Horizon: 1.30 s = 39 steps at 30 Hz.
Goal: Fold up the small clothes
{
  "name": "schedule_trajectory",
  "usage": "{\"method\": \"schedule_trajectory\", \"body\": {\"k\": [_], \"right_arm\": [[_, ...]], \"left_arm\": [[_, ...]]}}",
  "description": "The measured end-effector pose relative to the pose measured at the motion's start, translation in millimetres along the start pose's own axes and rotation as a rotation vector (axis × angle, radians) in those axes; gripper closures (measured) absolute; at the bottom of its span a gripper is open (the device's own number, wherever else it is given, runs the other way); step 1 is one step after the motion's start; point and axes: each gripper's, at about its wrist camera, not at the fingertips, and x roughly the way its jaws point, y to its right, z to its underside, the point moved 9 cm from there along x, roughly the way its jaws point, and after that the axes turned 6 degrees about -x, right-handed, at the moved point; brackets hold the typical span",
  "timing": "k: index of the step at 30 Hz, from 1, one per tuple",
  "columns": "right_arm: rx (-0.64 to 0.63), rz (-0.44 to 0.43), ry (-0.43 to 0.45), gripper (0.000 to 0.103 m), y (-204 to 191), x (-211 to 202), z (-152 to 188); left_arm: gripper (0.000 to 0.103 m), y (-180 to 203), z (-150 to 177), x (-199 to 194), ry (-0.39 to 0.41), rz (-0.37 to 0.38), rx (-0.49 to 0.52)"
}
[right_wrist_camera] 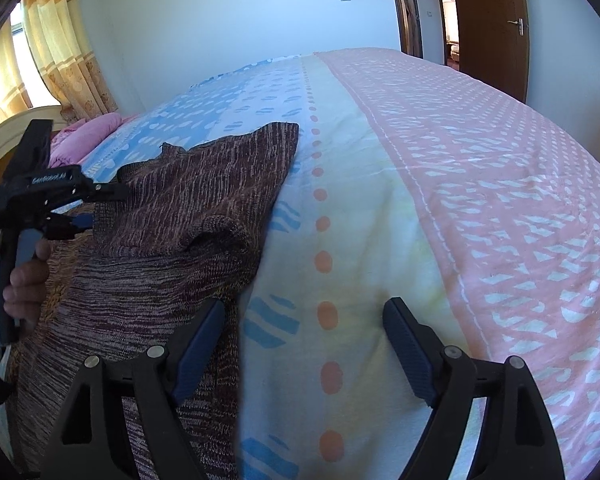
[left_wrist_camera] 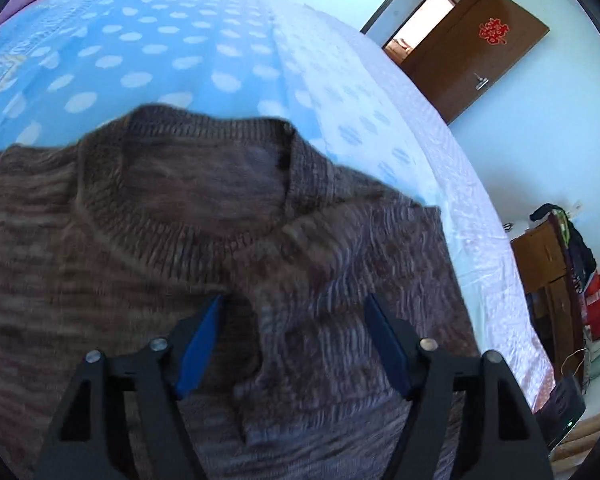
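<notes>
Sweater (left_wrist_camera: 204, 248) on patterned bedspread (right_wrist_camera: 440, 200), wooden door (right_wrist_camera: 496, 28)

Brown knit sweater (left_wrist_camera: 228, 240) flat on bedspread (right_wrist_camera: 380, 240), sleeve folded.

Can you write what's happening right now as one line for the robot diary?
stage: folding | sweater: lying on bed | left gripper: open above sweater | right gripper: open at sweater's edge

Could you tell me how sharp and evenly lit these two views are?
Left wrist view: the sweater is smeared by motion blur, the colours lean blue, and the doorway is blown out. Right wrist view: the knit of the sweater is crisp, the bedspread bulges with fisheye distortion, and the curtain glows with backlight.
</notes>
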Motion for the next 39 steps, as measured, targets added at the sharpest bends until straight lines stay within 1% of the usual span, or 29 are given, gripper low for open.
{"method": "schedule_trajectory", "body": {"k": [1,2,3,4,5,6,7,8,9,10,11,12,13,17,19,21,23,26,28,29,30,31,32,33,34,35,37,38,39], "right_arm": [[0.001,-0.001,0.000,0.021,0,0,0],[0.002,-0.002,0.000,0.021,1,0,0],[0.001,-0.001,0.000,0.021,1,0,0],[0.000,0.000,0.000,0.021,0,0,0],[-0.002,0.003,-0.001,0.021,0,0,0],[-0.005,0.005,-0.002,0.020,-1,0,1],[-0.006,0.006,-0.002,0.020,-1,0,1],[-0.007,0.008,-0.003,0.020,-1,0,1],[-0.009,0.010,-0.003,0.020,-1,0,1],[-0.011,0.012,-0.003,0.020,-1,0,1],[-0.012,0.014,-0.003,0.020,-1,0,0],[-0.012,0.014,-0.003,0.020,-1,0,0],[-0.012,0.014,-0.002,0.020,-1,0,0],[-0.014,0.015,-0.003,0.020,-1,0,1],[-0.015,0.017,-0.002,0.020,-1,0,1],[-0.016,0.018,-0.002,0.020,-1,0,1],[-0.016,0.018,-0.001,0.020,-1,0,1],[-0.018,0.021,-0.003,0.020,-1,0,1],[-0.021,0.024,-0.004,0.020,-1,1,1],[-0.021,0.025,-0.005,0.020,-1,1,1],[-0.021,0.025,-0.005,0.020,-1,1,1],[-0.021,0.025,-0.005,0.020,-1,1,1],[-0.022,0.026,-0.005,0.020,-2,1,1],[-0.023,0.026,-0.005,0.020,-2,1,1],[-0.023,0.027,-0.005,0.020,-1,1,1],[-0.023,0.027,-0.005,0.020,-2,1,1],[-0.026,0.031,-0.006,0.020,-2,1,1],[-0.029,0.036,-0.006,0.020,-3,1,1],[-0.032,0.039,-0.006,0.020,-3,1,2]], "left_arm": [[0.062,1,-2,-2,0.011,0.003,0.004],[0.076,4,-3,-6,0.022,0.027,0.004],[0.085,8,-4,-15,0.055,0.064,-0.001],[0.085,9,-6,-25,0.104,0.082,-0.003],[0.084,9,-7,-37,0.171,0.074,0.017],[0.084,9,-6,-43,0.203,0.065,0.036],[0.076,8,-5,-47,0.225,0.059,0.049],[0.069,2,-5,-47,0.238,0.020,0.055],[0.051,-5,-6,-44,0.240,-0.039,0.058],[0.046,-14,-8,-42,0.251,-0.101,0.059],[0.046,-24,-9,-40,0.273,-0.183,0.065],[0.046,-28,-8,-36,0.267,-0.234,0.085],[0.046,-27,-7,-33,0.255,-0.243,0.110],[0.045,-16,-8,-37,0.261,-0.237,0.141],[0.044,-14,-8,-27,0.203,-0.204,0.102],[0.044,-13,-12,-15,0.123,-0.126,0.025],[0.049,-15,-18,-8,0.091,-0.095,-0.023],[0.057,-13,-20,-2,0.077,-0.118,-0.014],[0.077,-9,-16,1,0.071,-0.144,0.030],[0.083,-4,-15,2,0.070,-0.139,0.060],[0.085,-1,-16,0,0.077,-0.140,0.072],[0.088,2,-18,-6,0.106,-0.149,0.086],[0.089,2,-21,-9,0.127,-0.155,0.095],[0.090,4,-26,-17,0.170,-0.164,0.102],[0.090,3,-29,-23,0.201,-0.160,0.102],[0.090,3,-30,-27,0.216,-0.132,0.096],[0.090,3,-27,-23,0.172,-0.091,0.091],[0.090,0,-26,-18,0.148,-0.104,0.088],[0.090,-2,-27,-14,0.146,-0.129,0.091]]}}
